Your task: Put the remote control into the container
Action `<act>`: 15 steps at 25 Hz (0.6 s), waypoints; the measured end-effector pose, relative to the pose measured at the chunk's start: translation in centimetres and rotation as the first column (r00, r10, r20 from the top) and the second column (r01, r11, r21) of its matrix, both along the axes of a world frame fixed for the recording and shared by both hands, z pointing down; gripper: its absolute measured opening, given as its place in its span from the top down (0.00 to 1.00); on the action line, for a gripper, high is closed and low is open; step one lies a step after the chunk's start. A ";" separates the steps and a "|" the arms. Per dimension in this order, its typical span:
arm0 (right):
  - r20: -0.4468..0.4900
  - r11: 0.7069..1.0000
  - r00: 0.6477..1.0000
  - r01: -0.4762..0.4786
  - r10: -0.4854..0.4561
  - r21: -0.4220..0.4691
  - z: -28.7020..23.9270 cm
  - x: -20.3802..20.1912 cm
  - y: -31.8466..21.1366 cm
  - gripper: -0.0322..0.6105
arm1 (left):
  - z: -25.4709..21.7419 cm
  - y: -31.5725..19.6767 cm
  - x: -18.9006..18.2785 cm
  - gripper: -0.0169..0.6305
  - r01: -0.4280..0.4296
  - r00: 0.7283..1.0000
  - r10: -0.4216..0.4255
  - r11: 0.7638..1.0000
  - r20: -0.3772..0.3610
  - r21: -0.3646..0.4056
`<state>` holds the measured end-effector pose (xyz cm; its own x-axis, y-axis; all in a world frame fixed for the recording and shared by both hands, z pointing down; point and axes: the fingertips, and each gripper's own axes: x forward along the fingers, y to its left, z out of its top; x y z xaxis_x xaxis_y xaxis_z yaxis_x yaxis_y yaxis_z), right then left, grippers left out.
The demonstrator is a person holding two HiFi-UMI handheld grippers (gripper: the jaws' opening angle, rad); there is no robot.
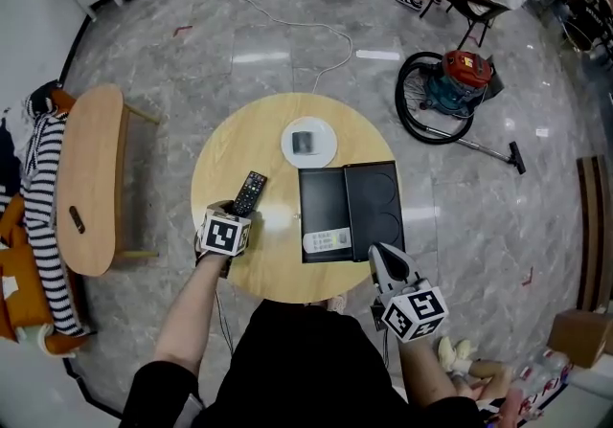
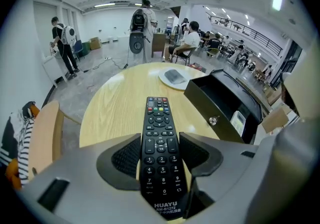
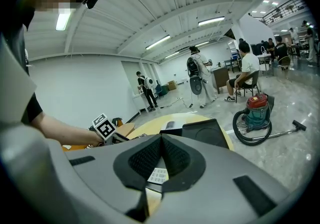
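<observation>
Left gripper (image 2: 160,154) clamps the black remote control (image 2: 160,135) at the counter (image 2: 115,102); next likely the carry into the open container (image 2: 220,98). Right gripper (image 3: 161,157) closed, empty.

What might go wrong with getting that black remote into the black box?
1. The left gripper has its jaws on the black remote near its bottom end, so the long free end might tip or slip out.
2. The box already has a white remote lying in it; the black one might land on top or knock it.
3. The white plate sits close beside the box and might get bumped.
</observation>
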<state>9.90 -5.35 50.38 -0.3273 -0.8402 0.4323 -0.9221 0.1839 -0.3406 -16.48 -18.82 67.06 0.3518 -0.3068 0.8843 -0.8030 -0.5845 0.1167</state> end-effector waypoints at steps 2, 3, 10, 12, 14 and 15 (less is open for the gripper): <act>0.003 1.000 1.000 0.005 -0.005 0.002 0.0 -0.2 -0.1 0.94 | -0.9 -0.4 0.2 0.59 0.011 1.000 -0.010 1.000 -0.027 0.024; 0.005 1.000 1.000 0.007 -0.007 0.004 -0.1 -0.3 -0.2 0.94 | -1.5 -0.5 0.4 0.59 0.016 0.999 -0.014 0.999 -0.039 0.035; 0.008 1.000 1.000 0.010 -0.010 0.013 -0.2 -0.3 -0.4 0.94 | -4.8 -1.2 2.2 0.59 -0.032 0.996 0.040 0.994 -0.075 0.107; 0.009 1.000 1.000 0.006 -0.007 0.017 -0.3 -0.1 -0.5 0.94 | -5.5 -1.2 3.1 0.59 -0.063 0.994 0.072 0.991 -0.079 0.117; 0.011 1.000 1.000 0.001 -0.001 0.021 -0.4 0.2 -0.5 0.94 | -6.1 -0.9 4.4 0.59 -0.112 0.989 0.123 0.986 -0.080 0.123; 0.013 1.000 1.000 -0.003 0.003 0.022 -0.5 0.4 -0.4 0.94 | -6.2 -0.6 5.2 0.59 -0.146 0.985 0.157 0.981 -0.078 0.125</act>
